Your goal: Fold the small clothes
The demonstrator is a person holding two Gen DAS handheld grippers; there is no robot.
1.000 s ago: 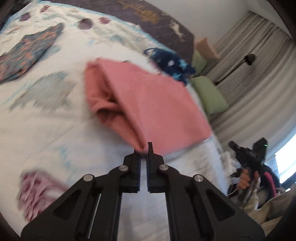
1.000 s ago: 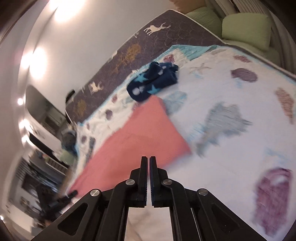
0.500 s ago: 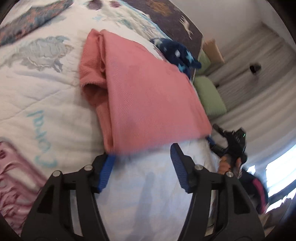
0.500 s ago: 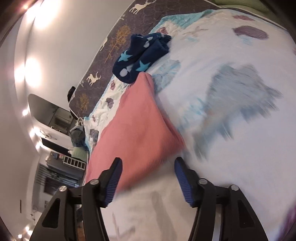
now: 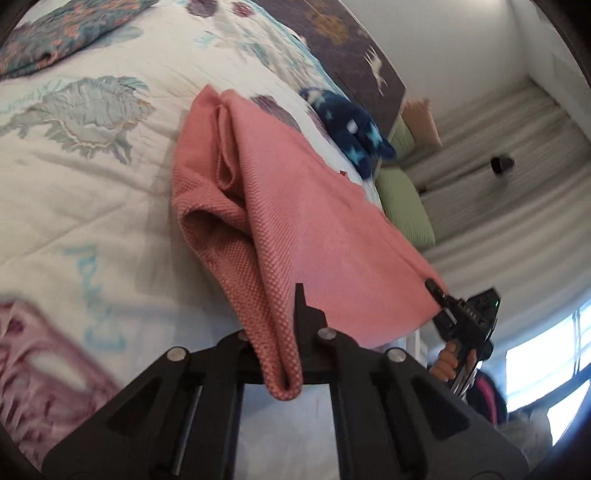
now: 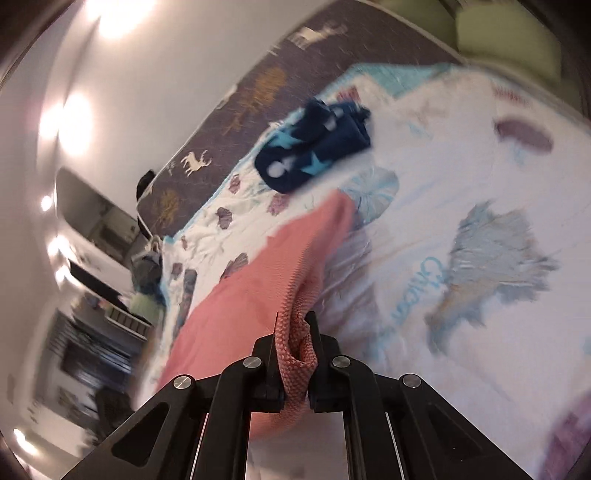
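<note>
pink knitted garment lies folded on a white bedspread printed with shells and sea creatures, its near edge lifted off the cover. the left gripper is clenched on one near corner of it, a fold of the knit hanging down between the black fingers. the right gripper is clenched on the other near corner, bunched fabric pinched between its pads; in the left wrist view that gripper shows at the cloth's far right corner, held by a hand. beyond the pink piece, well apart from it, a navy garment with pale stars sits on the bedspread near the dark deer-patterned cover. a teal floral garment lies at the far left of the bed. a blurred pink-and-white cloth lies near the left gripper. green pillows rest beyond the bed, by pale curtains.
</note>
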